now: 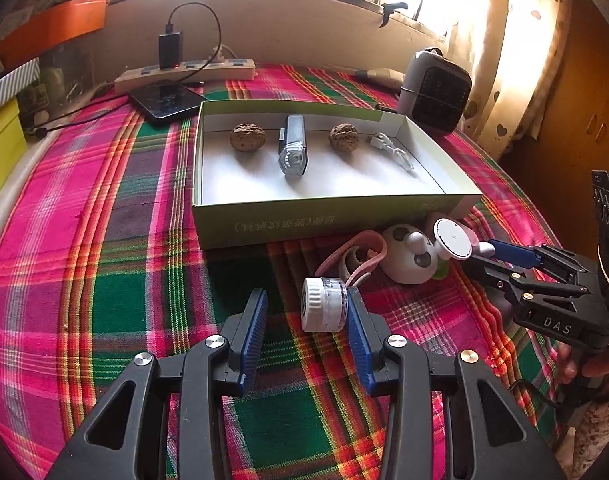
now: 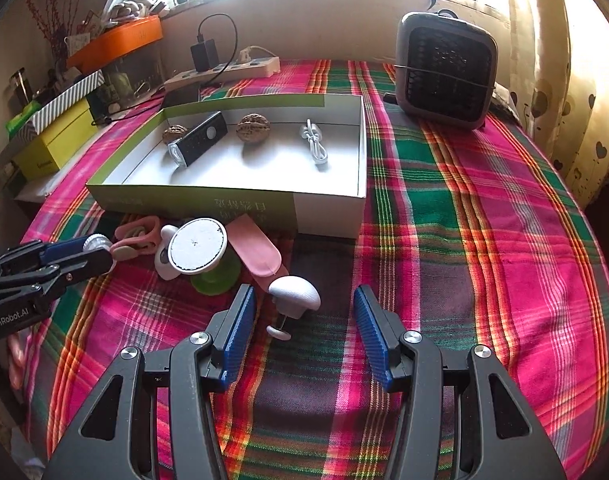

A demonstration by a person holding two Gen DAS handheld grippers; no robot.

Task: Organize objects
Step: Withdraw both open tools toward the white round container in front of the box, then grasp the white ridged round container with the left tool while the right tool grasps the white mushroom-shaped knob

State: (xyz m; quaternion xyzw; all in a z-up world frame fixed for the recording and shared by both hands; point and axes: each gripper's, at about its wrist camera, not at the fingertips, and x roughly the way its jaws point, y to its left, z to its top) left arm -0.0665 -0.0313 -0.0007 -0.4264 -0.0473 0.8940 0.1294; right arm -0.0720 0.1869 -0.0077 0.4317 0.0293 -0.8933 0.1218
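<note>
The left gripper (image 1: 307,320) is spread wide, released, with a small white-capped jar (image 1: 323,305) lying on its side between the fingers, resting against the right-hand pad at about one o'clock from the gap's middle; the box (image 1: 328,222), already holding two walnuts, a torch and a white cable, sits at twelve o'clock. To its right the right gripper (image 2: 304,332) is likewise released, a white mushroom-shaped knob (image 2: 294,295) at eleven o'clock between its pads, nearer the left one. The step looks like picking up loose items for the box; next, each gripper should centre on its item and close.
</note>
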